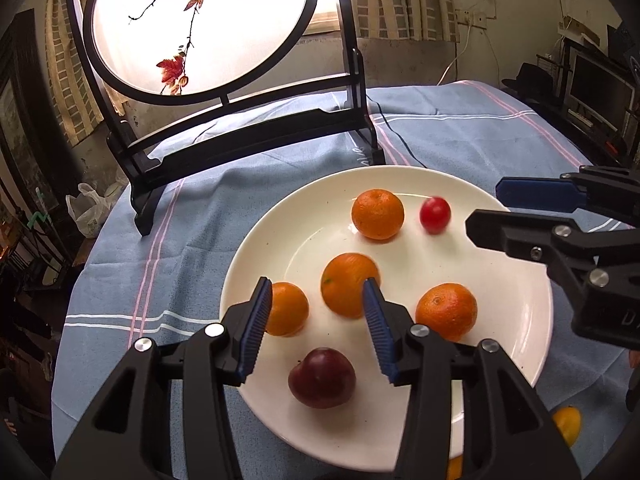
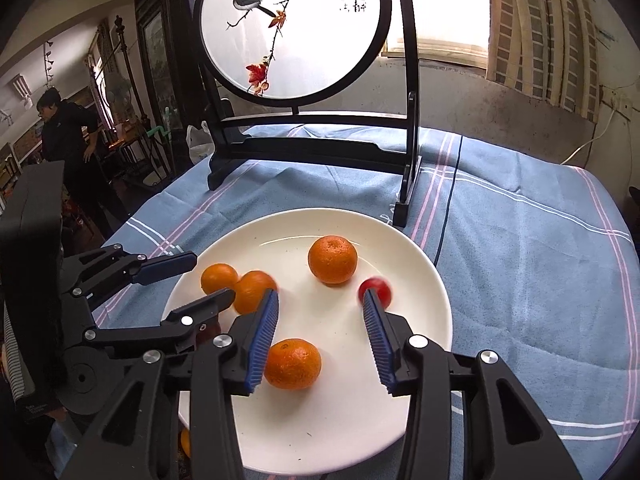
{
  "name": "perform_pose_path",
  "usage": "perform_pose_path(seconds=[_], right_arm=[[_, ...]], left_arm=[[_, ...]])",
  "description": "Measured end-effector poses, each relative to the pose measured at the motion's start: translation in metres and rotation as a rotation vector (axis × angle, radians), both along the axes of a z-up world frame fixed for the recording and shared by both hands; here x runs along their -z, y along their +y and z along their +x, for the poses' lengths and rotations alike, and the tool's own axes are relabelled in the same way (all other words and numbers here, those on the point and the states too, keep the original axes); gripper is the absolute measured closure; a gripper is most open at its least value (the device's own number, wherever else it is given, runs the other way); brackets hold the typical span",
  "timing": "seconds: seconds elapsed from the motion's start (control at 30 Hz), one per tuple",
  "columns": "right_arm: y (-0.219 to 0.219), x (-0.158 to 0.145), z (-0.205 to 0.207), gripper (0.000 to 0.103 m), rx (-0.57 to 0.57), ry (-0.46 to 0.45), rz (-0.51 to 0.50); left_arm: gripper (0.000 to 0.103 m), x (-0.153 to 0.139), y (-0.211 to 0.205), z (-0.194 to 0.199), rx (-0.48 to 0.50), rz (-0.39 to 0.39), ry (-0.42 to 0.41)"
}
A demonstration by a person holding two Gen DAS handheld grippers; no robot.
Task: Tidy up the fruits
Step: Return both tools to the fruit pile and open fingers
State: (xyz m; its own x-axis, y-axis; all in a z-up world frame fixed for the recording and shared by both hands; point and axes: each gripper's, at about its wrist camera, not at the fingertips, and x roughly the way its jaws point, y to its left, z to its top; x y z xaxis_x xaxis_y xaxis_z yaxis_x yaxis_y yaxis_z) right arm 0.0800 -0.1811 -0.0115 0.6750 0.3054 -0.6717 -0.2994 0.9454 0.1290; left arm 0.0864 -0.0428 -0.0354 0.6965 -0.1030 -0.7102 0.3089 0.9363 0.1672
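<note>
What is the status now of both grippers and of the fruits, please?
Left gripper open, empty; right gripper open, empty. Four oranges, dark plum, small red fruit on white plate. Nothing in the way.

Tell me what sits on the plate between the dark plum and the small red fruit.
In the left wrist view, between the dark plum and the small red fruit on the white plate, one orange sits mid-plate; the stretch isn't bare.

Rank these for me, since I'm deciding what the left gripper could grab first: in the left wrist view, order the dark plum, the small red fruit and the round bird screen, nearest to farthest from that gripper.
1. Dark plum: between and just below the left gripper's fingertips, on the white plate.
2. Small red fruit: far right side of the plate.
3. Round bird screen: behind the plate, upper left.
</note>
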Motion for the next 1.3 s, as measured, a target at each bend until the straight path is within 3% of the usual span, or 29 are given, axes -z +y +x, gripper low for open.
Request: perform_pose_path(seconds=[0.23,0.37,0.57,0.7,0.77,0.93,1.03,1.13,1.3], right_arm=[[-0.006,-0.008,-0.032,0.057,-0.025,-0.024,-0.003],[0.0,-0.007,-0.076,0.05,-0.1,-0.026,-0.017],[0.027,0.016,-0.149,0.048,-0.281,0.032,-0.063],[0.047,0.039,-0.176,0.049,-0.353,0.078,-0.107],[0.053,0.046,-0.179,0.049,-0.354,0.082,-0.136],[0.049,0.039,-0.158,0.049,-0.285,0.074,-0.069],[0.056,0.043,-0.146,0.056,-0.285,0.087,-0.077],[0.062,0.048,-0.14,0.074,-0.307,0.107,-0.056],[0.053,0.041,-0.151,0.075,-0.305,0.059,-0.031]], left_arm=[[0.057,-0.01,0.007,-0.016,0.01,-0.021,-0.015],[0.054,-0.017,0.02,-0.04,0.027,-0.03,-0.033],[0.048,-0.023,0.045,-0.086,0.054,-0.019,-0.068],[0.045,-0.022,0.064,-0.117,0.059,-0.018,-0.059],[0.044,-0.02,0.074,-0.129,0.063,-0.028,-0.048],[0.042,-0.014,0.098,-0.153,0.027,-0.035,-0.032],[0.042,-0.01,0.101,-0.165,0.037,-0.039,-0.018],[0.042,-0.003,0.094,-0.18,0.094,-0.042,0.006],[0.039,0.015,0.073,-0.209,0.249,-0.082,0.105]])
